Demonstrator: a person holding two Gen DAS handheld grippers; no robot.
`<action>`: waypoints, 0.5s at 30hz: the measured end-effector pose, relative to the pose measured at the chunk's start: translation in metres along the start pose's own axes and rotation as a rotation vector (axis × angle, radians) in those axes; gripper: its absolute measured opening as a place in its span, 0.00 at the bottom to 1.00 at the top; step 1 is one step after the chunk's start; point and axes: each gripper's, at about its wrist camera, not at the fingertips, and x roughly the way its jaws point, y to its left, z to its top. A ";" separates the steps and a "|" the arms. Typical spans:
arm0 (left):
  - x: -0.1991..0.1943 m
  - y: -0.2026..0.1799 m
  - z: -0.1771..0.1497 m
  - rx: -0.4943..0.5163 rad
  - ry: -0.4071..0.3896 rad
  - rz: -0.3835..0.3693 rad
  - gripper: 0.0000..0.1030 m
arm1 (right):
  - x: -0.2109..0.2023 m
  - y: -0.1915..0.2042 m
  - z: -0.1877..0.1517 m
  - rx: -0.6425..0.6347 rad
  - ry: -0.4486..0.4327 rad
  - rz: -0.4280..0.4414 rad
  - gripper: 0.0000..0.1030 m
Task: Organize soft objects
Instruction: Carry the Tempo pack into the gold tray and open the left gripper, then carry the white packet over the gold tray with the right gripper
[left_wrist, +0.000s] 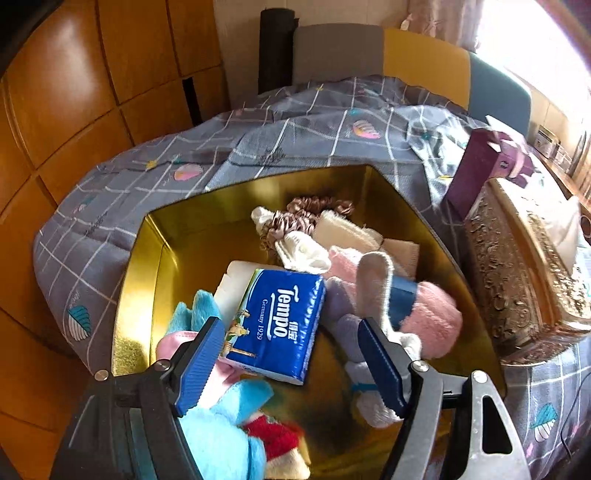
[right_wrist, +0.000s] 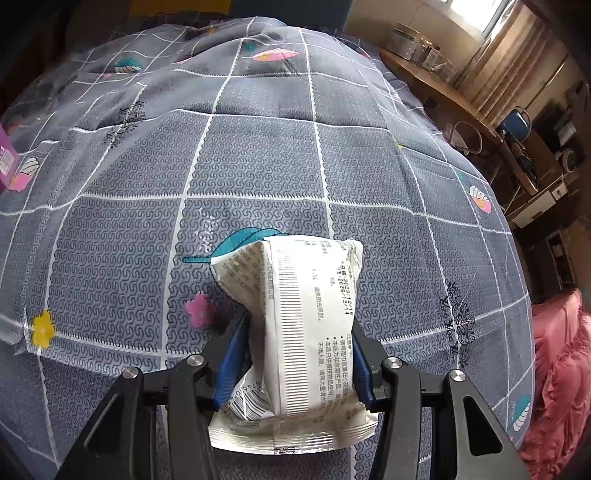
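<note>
Gathering is under way: the right claw (right_wrist: 299, 354) grips a white pack (right_wrist: 295, 339) above the quilt (right_wrist: 129, 240); next it must go into the gold box (left_wrist: 133, 295). The left claw (left_wrist: 291, 362) hangs wide open and empty over a blue pack (left_wrist: 277, 321) reading "Tempo, Germany 1929". The white pack's print shows 2023/12/15.

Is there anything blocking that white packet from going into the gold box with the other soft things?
The right gripper holds the white packet over open bedspread. The gold box has no lid on, but the open left gripper hovers over it, and the blue tissue pack lies inside.
</note>
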 end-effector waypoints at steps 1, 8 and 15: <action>-0.005 -0.001 0.000 0.005 -0.012 -0.003 0.74 | 0.001 -0.001 0.001 0.003 0.000 0.002 0.50; -0.031 -0.012 -0.002 0.061 -0.061 -0.034 0.74 | 0.007 -0.010 0.005 0.053 0.016 0.032 0.50; -0.054 -0.024 -0.005 0.119 -0.114 -0.088 0.74 | 0.010 -0.003 0.027 0.097 0.042 -0.016 0.49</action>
